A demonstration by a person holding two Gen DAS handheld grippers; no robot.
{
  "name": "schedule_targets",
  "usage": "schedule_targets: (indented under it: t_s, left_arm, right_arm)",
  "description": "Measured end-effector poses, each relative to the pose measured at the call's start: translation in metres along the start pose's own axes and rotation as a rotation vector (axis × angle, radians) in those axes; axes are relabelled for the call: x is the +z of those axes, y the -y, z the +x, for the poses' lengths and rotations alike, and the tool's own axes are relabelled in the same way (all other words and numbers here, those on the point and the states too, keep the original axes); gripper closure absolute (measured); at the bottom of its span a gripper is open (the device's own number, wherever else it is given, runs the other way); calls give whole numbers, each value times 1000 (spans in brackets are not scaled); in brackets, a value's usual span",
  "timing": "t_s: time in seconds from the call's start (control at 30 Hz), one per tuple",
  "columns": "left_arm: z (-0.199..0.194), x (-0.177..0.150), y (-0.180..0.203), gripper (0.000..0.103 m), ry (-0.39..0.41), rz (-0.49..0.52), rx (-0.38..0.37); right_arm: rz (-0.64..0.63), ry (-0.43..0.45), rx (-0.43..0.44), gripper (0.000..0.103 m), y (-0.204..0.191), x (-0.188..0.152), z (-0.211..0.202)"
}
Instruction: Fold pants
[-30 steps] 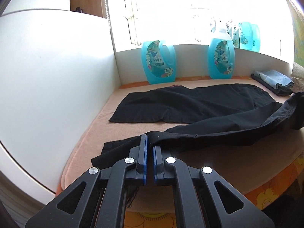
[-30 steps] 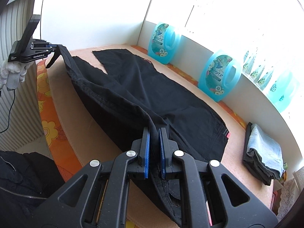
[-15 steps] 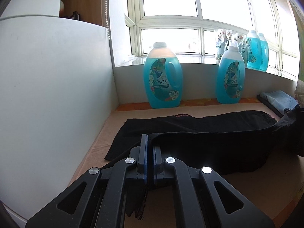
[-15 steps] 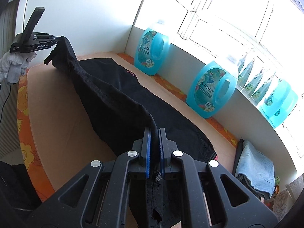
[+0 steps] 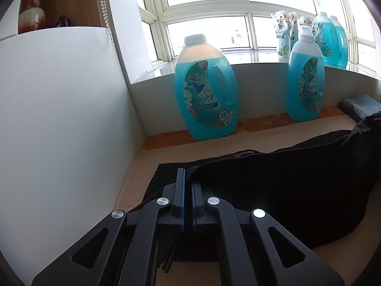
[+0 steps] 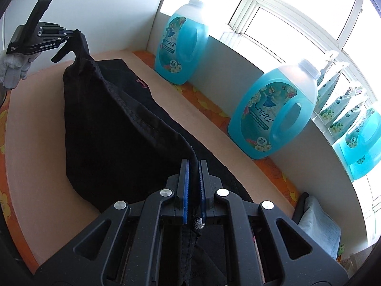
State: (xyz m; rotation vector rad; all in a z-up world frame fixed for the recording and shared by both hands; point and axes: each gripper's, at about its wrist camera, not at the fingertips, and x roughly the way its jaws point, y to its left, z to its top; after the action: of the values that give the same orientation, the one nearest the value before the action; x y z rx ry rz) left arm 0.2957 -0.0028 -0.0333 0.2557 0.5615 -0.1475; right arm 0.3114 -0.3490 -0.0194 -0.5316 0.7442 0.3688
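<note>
In the left wrist view, the left gripper (image 5: 187,178) has its jaws closed on an edge of the black pants (image 5: 273,190). The cloth spreads to the right of the jaws and lies on the beige mat (image 5: 273,133). Ahead of the jaws, two blue detergent bottles (image 5: 206,90) stand at the wall.

In the right wrist view, the right gripper (image 6: 193,171) has its jaws closed on the waist edge of the pants (image 6: 114,128). From the jaws the raised fold runs forward and left to the left gripper (image 6: 65,32), which holds the other end above the mat (image 6: 35,131). To the right of the jaws lies a folded clothes stack (image 6: 319,224).
</note>
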Motion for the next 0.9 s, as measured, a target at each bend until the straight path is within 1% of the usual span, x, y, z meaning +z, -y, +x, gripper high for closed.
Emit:
schedule_targets:
  t_s: [0.07, 0.23, 0.33, 0.4, 0.43, 0.47, 0.5, 0.53, 0.57, 0.6, 0.73, 0.77, 0.8, 0.87, 0.9]
  left_arm:
    - [19, 1, 4, 100, -35, 26, 5]
    - [63, 0, 11, 100, -114, 48, 0]
    - [83, -4, 18, 100, -148, 80, 5]
    - [93, -6, 22, 100, -169, 91, 2]
    - [98, -7, 24, 100, -177, 95, 2]
    - [102, -8, 26, 100, -184, 98, 0]
    - [105, -9, 27, 100, -191, 101, 0]
    - [108, -10, 27, 100, -198, 103, 1]
    - [110, -10, 28, 100, -203, 104, 1]
    - [112, -11, 29, 100, -206, 106, 2]
    - [117, -10, 30, 100, -212, 116, 4]
    - [117, -11, 31, 100, -212, 120, 4]
    - [117, -11, 31, 100, -213, 123, 4]
    - [118, -13, 31, 100, -213, 126, 0]
    - [119, -13, 31, 100, -214, 126, -2]
  right_arm:
    - [7, -32, 37, 95, 10, 1, 21]
    - [62, -91, 128, 95, 36, 4, 68]
    - [90, -114, 180, 95, 47, 2, 88]
    - [127, -114, 210, 95, 56, 1, 95]
    - [145, -110, 214, 93, 61, 1, 97]
    - [160, -100, 207, 83, 66, 1, 97]
    - [170, -85, 202, 69, 70, 1, 95]
    - [182, -67, 191, 61, 74, 0, 90]
    - [196, -46, 179, 50, 78, -1, 84]
    - [210, -27, 171, 48, 83, -2, 76]
    - [285, 44, 138, 47, 106, -19, 35]
    - [317, 62, 129, 44, 111, -26, 21]
    - [358, 79, 113, 36, 116, -37, 9]
    - [438, 105, 94, 26, 122, -64, -16]
    - [474, 115, 99, 26, 122, -79, -26]
